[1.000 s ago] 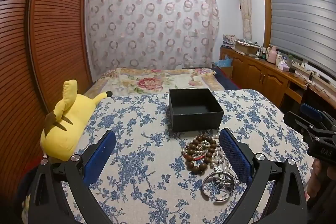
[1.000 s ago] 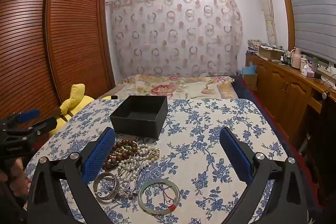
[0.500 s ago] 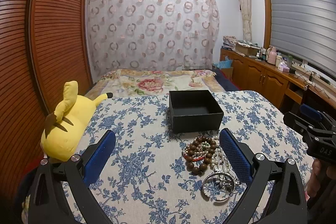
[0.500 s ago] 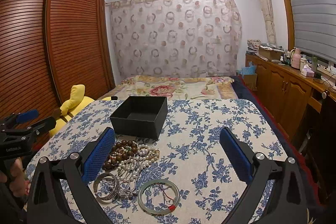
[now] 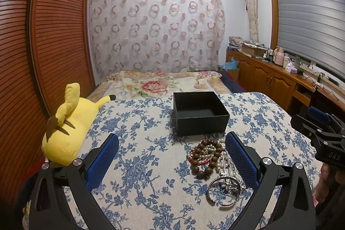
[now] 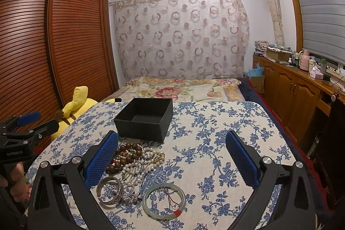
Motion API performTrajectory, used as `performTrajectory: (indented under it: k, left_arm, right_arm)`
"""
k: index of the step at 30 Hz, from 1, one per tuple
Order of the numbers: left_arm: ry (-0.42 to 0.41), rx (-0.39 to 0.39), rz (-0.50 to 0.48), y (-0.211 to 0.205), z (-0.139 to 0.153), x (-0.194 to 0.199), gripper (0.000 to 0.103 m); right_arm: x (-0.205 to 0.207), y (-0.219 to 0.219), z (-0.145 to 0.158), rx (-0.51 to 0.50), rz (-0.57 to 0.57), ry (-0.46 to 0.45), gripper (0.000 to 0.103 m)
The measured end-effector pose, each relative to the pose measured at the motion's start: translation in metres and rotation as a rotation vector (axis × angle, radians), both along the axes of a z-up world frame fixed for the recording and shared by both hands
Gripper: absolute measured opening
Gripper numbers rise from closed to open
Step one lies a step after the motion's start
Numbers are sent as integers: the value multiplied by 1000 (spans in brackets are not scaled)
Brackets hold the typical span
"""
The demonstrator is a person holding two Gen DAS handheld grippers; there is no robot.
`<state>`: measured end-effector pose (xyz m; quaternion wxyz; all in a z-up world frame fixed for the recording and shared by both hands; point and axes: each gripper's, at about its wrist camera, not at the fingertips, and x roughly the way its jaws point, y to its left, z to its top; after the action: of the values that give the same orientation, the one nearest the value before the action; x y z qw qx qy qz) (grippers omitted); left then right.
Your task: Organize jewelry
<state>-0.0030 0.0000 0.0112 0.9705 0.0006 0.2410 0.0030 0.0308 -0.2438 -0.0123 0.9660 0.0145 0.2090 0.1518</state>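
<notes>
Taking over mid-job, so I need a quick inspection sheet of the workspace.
Surface: floral tablecloth, flat.
Job's things: black box open, empty; wooden beads, pearls, silver bangle and jade bangle heaped in front of it.
Clutter: yellow plush toy at the table's left edge.
Grippers: left gripper and right gripper open, holding nothing.
Cables: some on the far counter.
Surroundings: bed, wardrobe, curtain.

dim, even indoor light; sharp focus; fisheye-bent edges
</notes>
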Motion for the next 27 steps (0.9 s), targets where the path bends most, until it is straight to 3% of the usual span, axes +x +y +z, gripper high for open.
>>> performTrajectory:
  k: [27]
  left_arm:
    - [-5, -1, -2, -4, 1, -4, 95]
  right_arm:
    - [0, 1, -1, -1, 0, 2, 101]
